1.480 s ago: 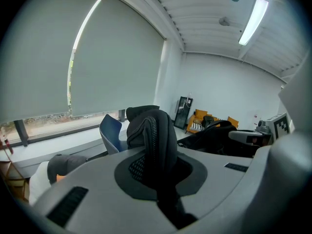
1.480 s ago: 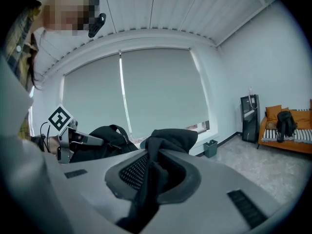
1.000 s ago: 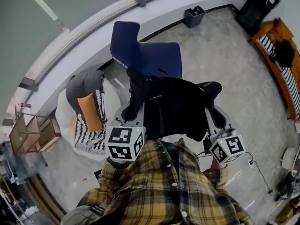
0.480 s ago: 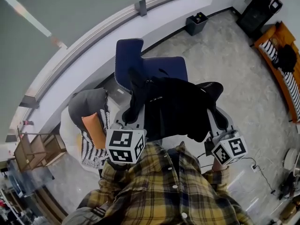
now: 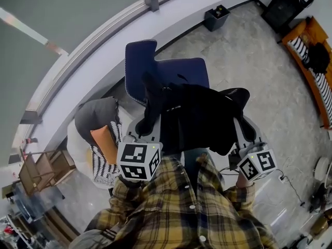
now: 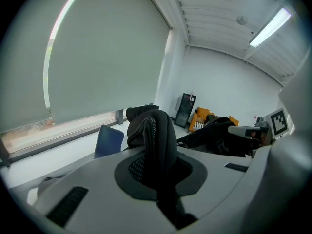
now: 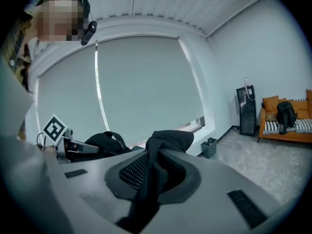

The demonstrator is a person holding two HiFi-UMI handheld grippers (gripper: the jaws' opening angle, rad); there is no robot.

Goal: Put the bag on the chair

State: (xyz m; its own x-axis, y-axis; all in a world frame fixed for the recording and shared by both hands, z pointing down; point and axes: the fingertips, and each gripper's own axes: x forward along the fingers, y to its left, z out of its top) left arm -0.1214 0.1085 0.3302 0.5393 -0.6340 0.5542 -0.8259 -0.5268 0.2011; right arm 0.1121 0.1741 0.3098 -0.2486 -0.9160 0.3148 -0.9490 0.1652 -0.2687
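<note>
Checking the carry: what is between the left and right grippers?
The black bag hangs there, clamped in the jaws of the left gripper and the right gripper; the head view shows it.

There were one black bag [image 5: 199, 119], one blue chair [image 5: 179, 72], two grippers, the left gripper [image 5: 149, 121] and the right gripper [image 5: 242, 126], one dark bin [image 5: 216, 18], one orange sofa [image 5: 293, 36] and one grey armchair [image 5: 95, 112] with one orange cushion [image 5: 102, 138].

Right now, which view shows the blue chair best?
The head view: the blue chair shows its seat and backrest just beyond the held bag. The left gripper view catches only a corner of the chair beside the bag's strap; the right gripper view shows none of it.
</note>
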